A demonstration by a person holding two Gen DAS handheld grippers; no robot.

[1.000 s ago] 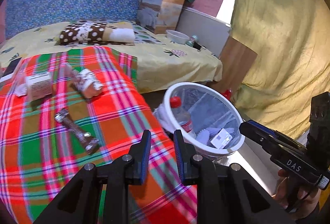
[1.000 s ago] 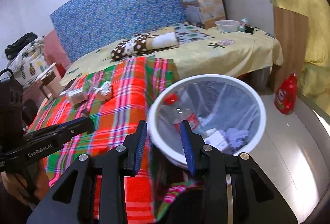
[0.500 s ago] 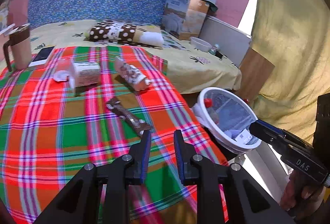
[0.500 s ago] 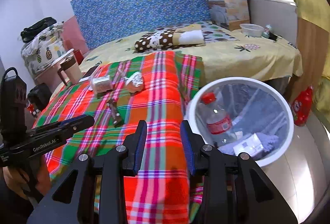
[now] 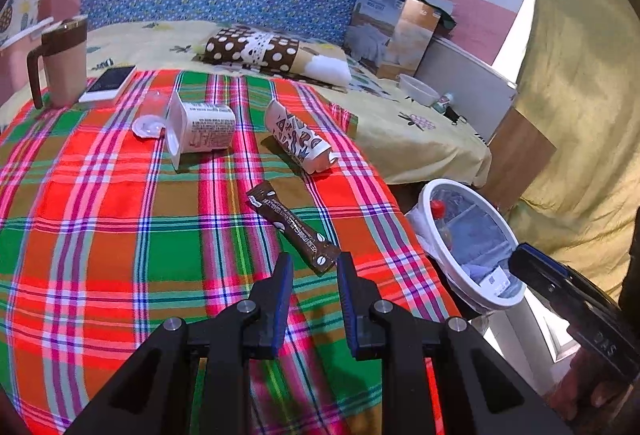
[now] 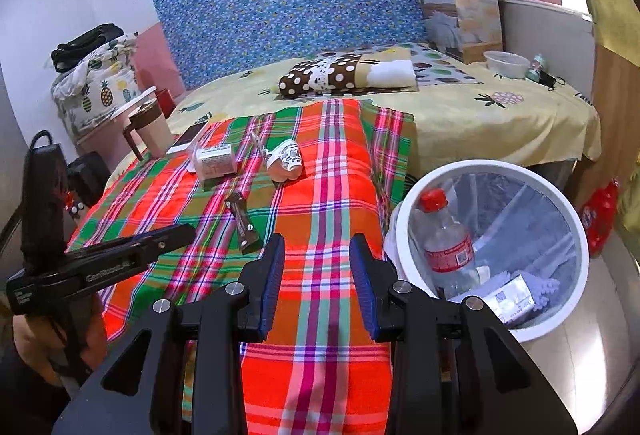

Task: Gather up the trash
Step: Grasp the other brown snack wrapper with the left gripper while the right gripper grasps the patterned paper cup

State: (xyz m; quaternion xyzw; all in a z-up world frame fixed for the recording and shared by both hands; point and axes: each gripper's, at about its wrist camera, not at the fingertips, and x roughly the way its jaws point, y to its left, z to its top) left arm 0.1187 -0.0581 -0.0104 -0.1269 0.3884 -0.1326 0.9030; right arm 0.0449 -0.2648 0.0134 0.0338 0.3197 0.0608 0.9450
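A brown snack wrapper (image 5: 294, 226) lies on the plaid cloth (image 5: 100, 203), just ahead of my open, empty left gripper (image 5: 312, 267). Farther back lie a white carton (image 5: 200, 127), a patterned paper cup (image 5: 298, 141) on its side and a clear lid (image 5: 148, 123). The white trash bin (image 5: 424, 195) stands at the bed's right side with a plastic bottle (image 6: 444, 239) and paper scraps inside. My right gripper (image 6: 318, 255) is open and empty above the cloth's edge, left of the bin (image 6: 576, 231). The wrapper (image 6: 242, 223), carton (image 6: 216, 161) and cup (image 6: 284, 161) also show there.
A brown travel mug (image 5: 64, 63) and a phone (image 5: 108, 79) sit at the cloth's far left. A polka-dot pillow (image 5: 256, 51), a cardboard box (image 5: 394, 31) and a small bowl (image 5: 418, 89) lie on the yellow sheet. A red bottle (image 6: 598, 215) stands on the floor.
Both grippers have pulled back from over the bin and swung left toward the plaid cloth. The left gripper now points at the brown wrapper. Both stay open and empty.
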